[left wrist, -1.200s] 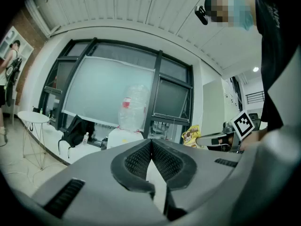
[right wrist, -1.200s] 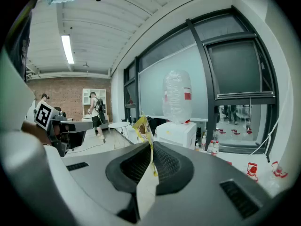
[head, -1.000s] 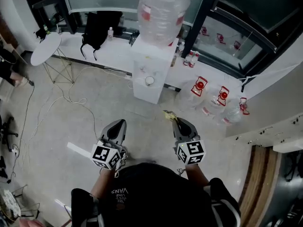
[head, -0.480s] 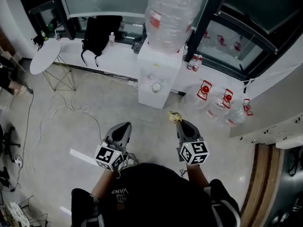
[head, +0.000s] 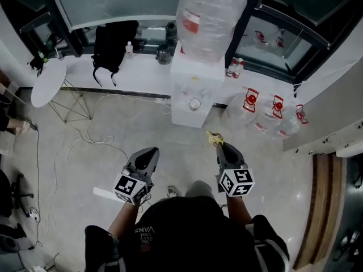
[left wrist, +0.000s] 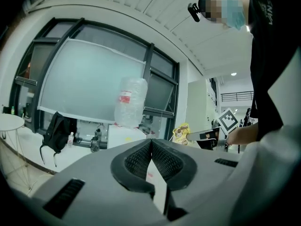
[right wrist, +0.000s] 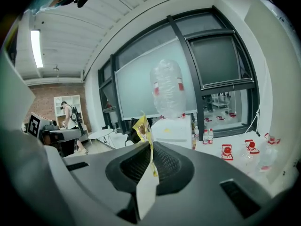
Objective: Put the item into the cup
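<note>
In the head view a small round cup (head: pixel 195 104) stands in the white water dispenser's (head: pixel 193 78) front recess, ahead of both grippers. My right gripper (head: pixel 219 145) is shut on a thin yellow packet (head: pixel 214 137), whose top sticks out past the jaw tips. The right gripper view shows the packet (right wrist: pixel 143 128) pinched upright between the ribbed pads, with the right gripper (right wrist: pixel 150 147) pointing toward the dispenser (right wrist: pixel 174 126). My left gripper (head: pixel 148 153) is held beside it at the left, shut and empty. In the left gripper view the left gripper (left wrist: pixel 151 143) has its jaws pressed together, and the packet (left wrist: pixel 181 133) shows to the right.
A large clear bottle (head: pixel 211 10) tops the dispenser. Empty jugs with red handles (head: pixel 266 111) lie to its right. On the white ledge are a black backpack (head: pixel 112 38) and small bottles (head: pixel 235 67). A round white table (head: pixel 47 84) and floor cables (head: pixel 85 135) are at the left.
The dispenser and cup have come nearer and lower in the head view as the person walks toward them. Both grippers stay shut, the right one still holding the packet.
</note>
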`<state>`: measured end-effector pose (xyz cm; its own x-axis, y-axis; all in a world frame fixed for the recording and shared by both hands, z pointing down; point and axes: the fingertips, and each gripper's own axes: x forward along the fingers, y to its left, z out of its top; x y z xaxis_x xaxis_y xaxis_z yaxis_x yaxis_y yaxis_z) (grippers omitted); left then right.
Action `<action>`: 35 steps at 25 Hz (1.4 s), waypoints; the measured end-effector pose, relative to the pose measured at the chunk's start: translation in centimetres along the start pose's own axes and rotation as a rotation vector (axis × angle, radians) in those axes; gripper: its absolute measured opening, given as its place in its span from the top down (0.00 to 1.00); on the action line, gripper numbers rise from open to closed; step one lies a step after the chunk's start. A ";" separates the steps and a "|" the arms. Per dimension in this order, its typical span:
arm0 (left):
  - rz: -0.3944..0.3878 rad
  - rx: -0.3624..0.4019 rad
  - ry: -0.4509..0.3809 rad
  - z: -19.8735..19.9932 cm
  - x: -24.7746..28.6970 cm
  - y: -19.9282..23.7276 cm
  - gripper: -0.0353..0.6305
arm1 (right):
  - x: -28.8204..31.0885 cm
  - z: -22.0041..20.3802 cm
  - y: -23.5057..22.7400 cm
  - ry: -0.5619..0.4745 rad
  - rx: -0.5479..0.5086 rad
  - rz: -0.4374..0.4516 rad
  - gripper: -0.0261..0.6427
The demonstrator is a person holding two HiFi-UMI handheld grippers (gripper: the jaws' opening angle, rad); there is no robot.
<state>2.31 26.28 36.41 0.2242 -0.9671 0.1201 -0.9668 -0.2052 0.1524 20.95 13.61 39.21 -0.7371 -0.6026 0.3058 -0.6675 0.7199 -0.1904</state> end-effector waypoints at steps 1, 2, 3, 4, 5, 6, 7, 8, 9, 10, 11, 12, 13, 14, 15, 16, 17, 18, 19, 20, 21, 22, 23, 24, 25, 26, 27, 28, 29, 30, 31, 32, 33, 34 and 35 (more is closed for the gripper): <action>-0.003 -0.007 0.001 -0.1 0.3 0.6 0.92 | 0.3 -0.1 0.1 0.007 0.001 -0.006 0.88; -0.006 -0.016 0.000 -0.1 0.6 1.1 0.92 | 0.7 -0.1 0.2 0.016 -0.001 -0.011 0.88; -0.009 -0.025 -0.002 -0.1 0.9 1.5 0.92 | 1.1 -0.2 0.2 0.027 -0.004 -0.017 0.88; -0.013 -0.033 -0.004 -0.2 1.2 2.0 0.92 | 1.5 -0.2 0.1 0.038 -0.008 -0.022 0.88; -0.016 -0.041 -0.005 -0.3 1.6 2.4 0.92 | 2.1 -0.3 0.0 0.048 -0.011 -0.027 0.88; -0.016 -0.048 -0.004 -0.4 2.0 2.9 0.92 | 2.8 -0.3 -0.2 0.056 -0.015 -0.031 0.88; -0.014 -0.054 -0.003 -0.6 2.4 3.4 0.92 | 3.6 -0.3 -0.4 0.063 -0.020 -0.032 0.88; -0.010 -0.060 -0.002 -0.8 2.8 3.9 0.92 | 4.5 -0.3 -0.7 0.068 -0.028 -0.031 0.88; -0.004 -0.064 -0.001 -0.9 3.2 4.4 0.92 | 5.4 -0.1 -1.0 0.072 -0.037 -0.029 0.88; 0.002 -0.069 0.001 -0.9 3.7 5.0 0.92 | 6.4 0.0 -1.2 0.077 -0.044 -0.027 0.88; 0.009 -0.073 0.004 -0.8 4.1 5.5 0.92 | 7.3 0.2 -1.5 0.082 -0.049 -0.024 0.88; 0.015 -0.074 0.009 -0.8 4.6 6.1 0.92 | 8.3 0.5 -1.8 0.086 -0.050 -0.021 0.88; 0.019 -0.072 0.015 -0.7 5.1 6.6 0.92 | 9.3 0.8 -2.2 0.090 -0.051 -0.019 0.88; 0.023 -0.068 0.020 -0.5 5.8 7.1 0.92 | 10.2 1.1 -2.6 0.094 -0.052 -0.017 0.88; 0.027 -0.064 0.024 -0.3 6.5 7.6 0.92 | 11.0 1.4 -3.1 0.099 -0.054 -0.014 0.88; 0.032 -0.059 0.024 -0.1 7.4 8.1 0.92 | 11.9 1.6 -3.6 0.104 -0.055 -0.011 0.88; 0.036 -0.055 0.023 0.2 8.4 8.5 0.92 | 12.8 1.8 -4.2 0.109 -0.056 -0.008 0.88; 0.039 -0.052 0.020 0.4 9.3 9.0 0.92 | 13.6 1.9 -4.8 0.114 -0.056 -0.005 0.88; 0.040 -0.050 0.018 0.5 10.3 9.4 0.92 | 14.4 2.0 -5.4 0.118 -0.057 -0.003 0.88; 0.041 -0.050 0.018 0.7 11.2 9.7 0.92 | 15.2 2.1 -6.0 0.119 -0.058 -0.001 0.88; 0.041 -0.050 0.018 0.8 12.1 10.0 0.92 | 15.9 2.2 -6.6 0.119 -0.060 -0.001 0.88; 0.041 -0.048 0.019 0.9 13.0 10.4 0.92 | 16.6 2.4 -7.2 0.117 -0.060 -0.002 0.88; 0.041 -0.048 0.020 1.0 13.9 10.6 0.92 | 17.3 2.5 -7.8 0.117 -0.059 -0.002 0.88; 0.042 -0.051 0.019 1.2 14.8 10.9 0.92 | 17.9 2.5 -8.4 0.120 -0.059 -0.003 0.88; 0.043 -0.055 0.017 1.3 15.7 11.1 0.92 | 18.4 2.5 -8.8 0.130 -0.062 -0.005 0.88; 0.043 -0.056 0.017 1.4 16.4 11.3 0.92 | 18.8 2.5 -9.2 0.144 -0.068 -0.009 0.88; 0.042 -0.054 0.018 1.3 17.2 11.6 0.92 | 19.3 2.5 -9.5 0.158 -0.074 -0.012 0.88; 0.040 -0.053 0.020 1.2 17.8 11.9 0.92 | 19.7 2.5 -9.9 0.168 -0.080 -0.015 0.88; 0.036 -0.053 0.023 1.2 18.4 12.1 0.92 | 20.2 2.5 -10.1 0.177 -0.083 -0.018 0.88; 0.029 -0.054 0.026 1.1 19.0 12.3 0.92 | 20.6 2.4 -10.3 0.188 -0.083 -0.022 0.88; 0.020 -0.057 0.030 1.1 19.6 12.4 0.92 | 21.0 2.2 -10.6 0.198 -0.082 -0.027 0.88; 0.011 -0.060 0.035 1.0 20.1 12.7 0.92 | 21.5 2.0 -10.8 0.205 -0.081 -0.035 0.88; 0.000 -0.063 0.040 0.8 20.7 13.1 0.92 | 22.1 1.9 -11.0 0.211 -0.083 -0.044 0.88; -0.012 -0.061 0.048 0.5 21.2 13.6 0.92 | 22.7 1.7 -11.1 0.217 -0.087 -0.055 0.88; -0.027 -0.056 0.057 0.1 21.6 14.2 0.92 | 23.3 1.6 -11.3 0.223 -0.092 -0.067 0.88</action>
<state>-6.54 2.44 41.06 0.2585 -0.9508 0.1707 -0.9522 -0.2210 0.2107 11.12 -9.09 46.98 -0.6434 -0.5661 0.5154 -0.6940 0.7155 -0.0803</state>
